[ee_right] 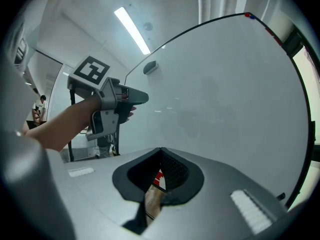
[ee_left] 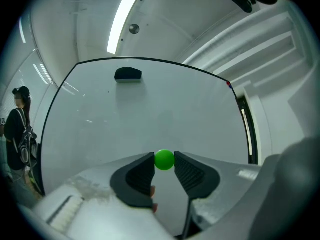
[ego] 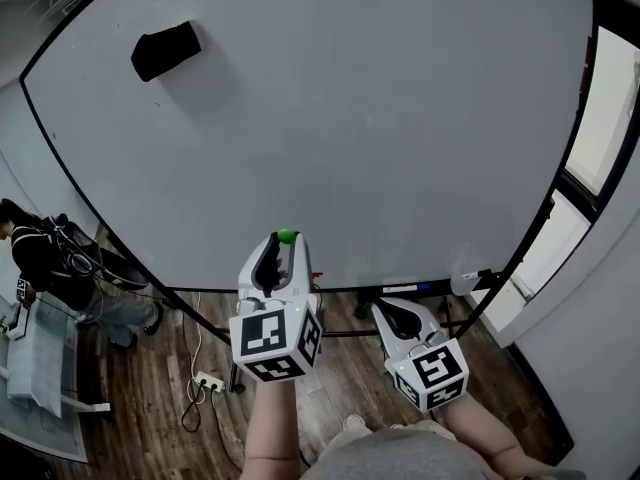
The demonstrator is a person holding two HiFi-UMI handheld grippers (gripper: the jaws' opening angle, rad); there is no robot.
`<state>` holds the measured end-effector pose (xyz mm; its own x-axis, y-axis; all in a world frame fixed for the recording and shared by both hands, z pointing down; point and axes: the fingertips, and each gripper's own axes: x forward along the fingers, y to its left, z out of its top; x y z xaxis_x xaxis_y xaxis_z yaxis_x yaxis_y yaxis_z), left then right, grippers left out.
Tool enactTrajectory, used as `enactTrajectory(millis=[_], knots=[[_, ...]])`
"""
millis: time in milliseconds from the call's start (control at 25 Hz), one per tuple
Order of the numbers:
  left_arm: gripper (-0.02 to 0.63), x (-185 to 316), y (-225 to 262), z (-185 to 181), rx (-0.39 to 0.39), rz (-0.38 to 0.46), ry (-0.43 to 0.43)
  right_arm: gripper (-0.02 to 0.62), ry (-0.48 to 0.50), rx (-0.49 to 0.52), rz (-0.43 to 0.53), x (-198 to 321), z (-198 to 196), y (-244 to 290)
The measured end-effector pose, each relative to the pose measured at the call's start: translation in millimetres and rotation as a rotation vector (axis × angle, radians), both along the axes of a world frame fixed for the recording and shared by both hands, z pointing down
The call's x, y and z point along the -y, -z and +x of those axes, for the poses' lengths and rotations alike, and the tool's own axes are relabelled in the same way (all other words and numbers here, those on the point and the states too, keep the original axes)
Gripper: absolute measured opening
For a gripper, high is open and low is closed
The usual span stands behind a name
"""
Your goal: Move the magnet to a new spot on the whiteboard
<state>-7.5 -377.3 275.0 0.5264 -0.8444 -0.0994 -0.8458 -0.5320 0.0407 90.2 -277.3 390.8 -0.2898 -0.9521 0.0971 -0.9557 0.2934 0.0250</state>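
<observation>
A small green round magnet (ee_left: 164, 160) sits pinched between the pads of my left gripper (ee_left: 164, 165), which is shut on it. In the head view the magnet (ego: 287, 236) shows at the tip of the left gripper (ego: 285, 253), in front of the lower middle of the big whiteboard (ego: 380, 118). Whether it touches the board I cannot tell. My right gripper (ego: 395, 313) hangs lower, below the board's bottom edge, with its jaws shut (ee_right: 161, 151) and nothing between them. The right gripper view shows the left gripper (ee_right: 140, 98) held out toward the whiteboard (ee_right: 225, 94).
A black eraser (ego: 165, 50) sticks to the board's upper left. A small red magnet (ee_right: 247, 15) sits at the board's top right corner. A marker tray (ego: 420, 288) runs under the board. A person (ego: 40, 258) stands at left; a power strip (ego: 208, 380) lies on the wooden floor.
</observation>
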Motion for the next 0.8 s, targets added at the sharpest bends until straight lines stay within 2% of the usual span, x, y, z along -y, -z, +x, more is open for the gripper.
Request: enactTrajectory(millis=[320,800], knots=[[0.135,3.7,3.7,57.1,0.009,0.013,-0.102,0.002,-0.101,-0.009,0.01,-7.4,38.9,4.0],[0.135,18.2,13.4,127.9,0.031,0.044,-0.162,0.002,-0.162,0.011,0.011,-4.5,71.6,3.7]])
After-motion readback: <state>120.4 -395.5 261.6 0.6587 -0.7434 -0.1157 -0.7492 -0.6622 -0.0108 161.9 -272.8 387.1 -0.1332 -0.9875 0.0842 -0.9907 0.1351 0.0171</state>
